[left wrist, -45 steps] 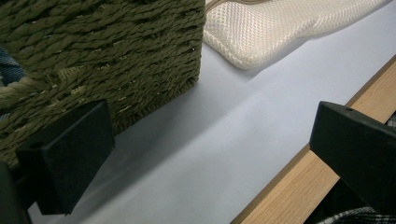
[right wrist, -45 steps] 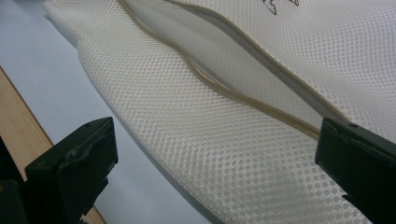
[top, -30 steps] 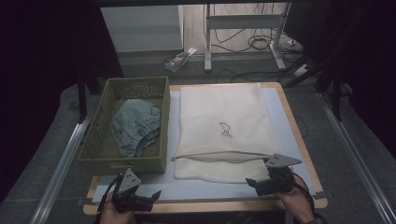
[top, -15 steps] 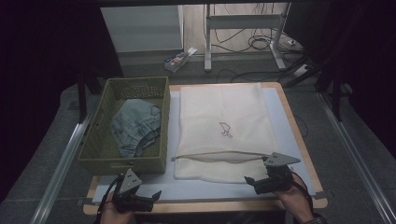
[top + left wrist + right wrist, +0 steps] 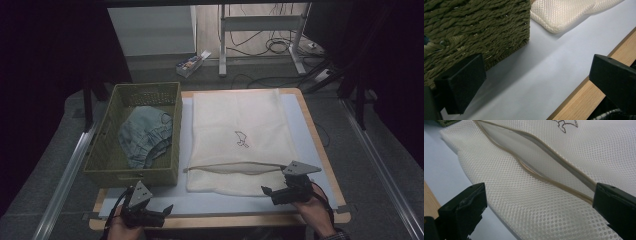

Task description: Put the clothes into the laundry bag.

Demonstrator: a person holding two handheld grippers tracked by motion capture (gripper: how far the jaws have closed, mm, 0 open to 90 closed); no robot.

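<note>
the mesh bag (image 5: 240, 140) lies flat on the surface (image 5: 310, 135), its opening slightly gaping near the front edge. the right claw (image 5: 270, 195) hovers open just beside that opening, holding nothing. the left claw (image 5: 162, 212) sits open near the basket (image 5: 107, 172), which holds a blue cloth (image 5: 145, 137).

Two black handheld tools here, the left gripper (image 5: 162, 211) and the right gripper (image 5: 268, 194), each with blocky matte jaws, a grey three-cornered plate on top and a dark cable trailing back, and there's a plaid cuff at the right hand (image 5: 316, 212).
</note>
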